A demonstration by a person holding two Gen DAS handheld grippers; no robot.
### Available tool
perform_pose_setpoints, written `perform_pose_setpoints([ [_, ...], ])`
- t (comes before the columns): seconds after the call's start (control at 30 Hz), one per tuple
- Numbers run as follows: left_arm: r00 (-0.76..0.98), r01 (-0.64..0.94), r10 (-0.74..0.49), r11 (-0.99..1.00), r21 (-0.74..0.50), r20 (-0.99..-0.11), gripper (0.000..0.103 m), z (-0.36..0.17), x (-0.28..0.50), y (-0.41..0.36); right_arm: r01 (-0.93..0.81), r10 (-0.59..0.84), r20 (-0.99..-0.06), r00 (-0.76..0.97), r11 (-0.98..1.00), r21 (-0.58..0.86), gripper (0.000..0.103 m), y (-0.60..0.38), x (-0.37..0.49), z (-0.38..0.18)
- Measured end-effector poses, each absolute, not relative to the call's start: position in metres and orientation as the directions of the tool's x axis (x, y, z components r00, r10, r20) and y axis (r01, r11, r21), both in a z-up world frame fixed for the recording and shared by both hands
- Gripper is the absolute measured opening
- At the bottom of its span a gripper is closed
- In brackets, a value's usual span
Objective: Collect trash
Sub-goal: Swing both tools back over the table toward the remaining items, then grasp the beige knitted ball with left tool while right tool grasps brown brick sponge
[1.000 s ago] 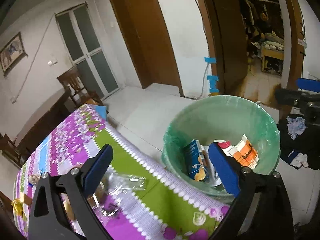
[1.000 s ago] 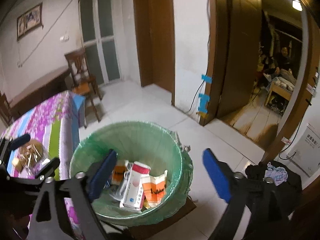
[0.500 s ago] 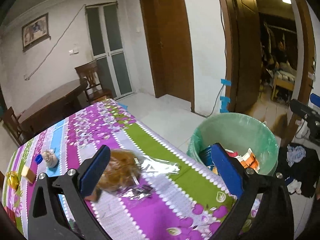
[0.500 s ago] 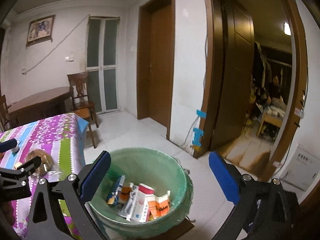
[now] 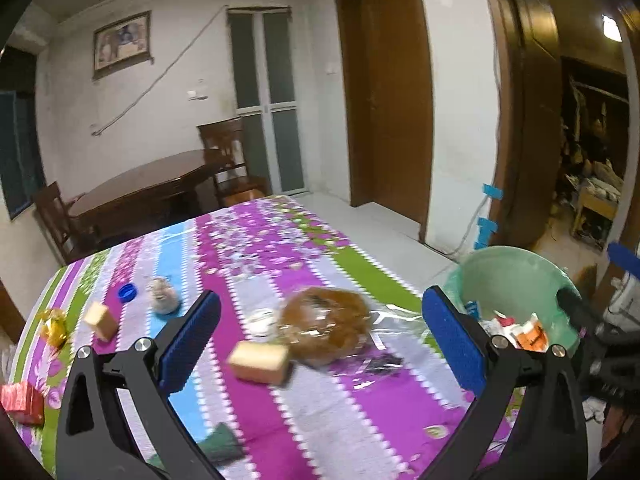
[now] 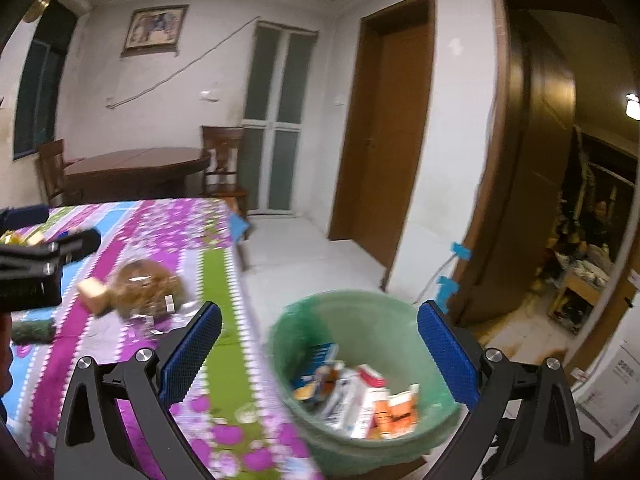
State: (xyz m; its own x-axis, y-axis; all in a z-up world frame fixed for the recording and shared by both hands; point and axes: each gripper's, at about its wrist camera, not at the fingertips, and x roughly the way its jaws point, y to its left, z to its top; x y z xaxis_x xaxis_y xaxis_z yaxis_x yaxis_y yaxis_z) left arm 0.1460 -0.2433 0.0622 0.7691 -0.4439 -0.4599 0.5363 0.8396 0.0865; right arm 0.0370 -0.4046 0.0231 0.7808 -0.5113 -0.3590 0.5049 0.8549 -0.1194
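My left gripper (image 5: 320, 336) is open and empty above the flowered tablecloth (image 5: 256, 248). Between its fingers lie a brown bun in clear wrap (image 5: 326, 322) and a yellow sponge-like block (image 5: 260, 362). More bits lie to the left: a second block (image 5: 100, 320), a blue cap (image 5: 127, 292), a gold wrapper (image 5: 54, 326), a red box (image 5: 20, 402). My right gripper (image 6: 318, 348) is open and empty over the green-lined trash bin (image 6: 360, 312), which holds cartons (image 6: 360, 396). The bin also shows in the left wrist view (image 5: 516, 276).
The bin stands on the floor at the table's right edge (image 6: 244, 320). A dark wooden table (image 5: 152, 188) and chairs (image 5: 232, 160) stand behind. Brown doors (image 6: 388, 140) and an open doorway (image 6: 592, 220) are at the right.
Both grippers have swung left and back from the bin. The left view now faces the table with the bun between its fingers; the right view shows table and bin.
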Motion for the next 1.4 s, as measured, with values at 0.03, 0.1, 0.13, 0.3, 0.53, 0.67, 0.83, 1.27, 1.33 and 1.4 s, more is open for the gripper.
perform_pose_setpoints([
  [0.03,0.777,0.523,-0.433,0.848,0.085,-0.458,0.097,0.063,0.148,-0.235,0.492,-0.498,-0.365,0.786,0.863,-0.117,0.098,-0.4,0.042,0.02],
  [0.1,0.792,0.494,-0.409,0.866,0.081,-0.453,0.097,0.064,0.154,-0.219,0.462,-0.467,-0.38,0.799,0.88,-0.111,0.098,-0.386,0.054,0.015],
  [0.13,0.797,0.483,-0.401,0.872,0.078,-0.452,0.097,0.065,0.157,-0.212,0.445,-0.449,-0.387,0.805,0.889,-0.107,0.098,-0.38,0.059,0.013],
  [0.3,0.832,0.383,-0.325,0.923,0.042,-0.449,0.097,0.07,0.184,-0.161,0.36,-0.369,-0.408,0.835,0.927,-0.103,0.098,-0.349,0.084,0.007],
  [0.53,0.839,0.275,-0.238,0.961,0.004,-0.489,0.097,0.084,0.245,-0.087,0.182,-0.197,-0.421,0.885,0.98,-0.076,0.098,-0.307,0.112,0.007],
  [0.67,0.824,0.225,-0.188,0.974,0.003,-0.535,0.097,0.078,0.283,-0.064,0.009,-0.041,-0.446,0.894,0.997,-0.074,0.098,-0.275,0.135,0.005],
  [0.83,0.8,0.208,-0.126,0.975,0.075,-0.587,0.097,0.056,0.318,-0.059,-0.076,0.033,-0.51,0.859,0.995,-0.064,0.098,-0.255,0.17,-0.001],
  [1.27,0.771,0.243,-0.155,0.968,0.06,-0.618,0.097,0.042,0.338,-0.071,-0.277,0.27,-0.581,0.768,0.958,0.079,0.098,-0.224,0.191,-0.019],
  [1.33,0.764,0.293,-0.178,0.952,0.087,-0.62,0.097,0.04,0.339,-0.09,-0.291,0.287,-0.581,0.761,0.953,0.089,0.098,-0.22,0.192,-0.019],
  [1.4,0.753,0.335,-0.189,0.935,0.119,-0.63,0.097,0.033,0.344,-0.11,-0.296,0.3,-0.579,0.759,0.95,0.104,0.098,-0.218,0.193,-0.019],
])
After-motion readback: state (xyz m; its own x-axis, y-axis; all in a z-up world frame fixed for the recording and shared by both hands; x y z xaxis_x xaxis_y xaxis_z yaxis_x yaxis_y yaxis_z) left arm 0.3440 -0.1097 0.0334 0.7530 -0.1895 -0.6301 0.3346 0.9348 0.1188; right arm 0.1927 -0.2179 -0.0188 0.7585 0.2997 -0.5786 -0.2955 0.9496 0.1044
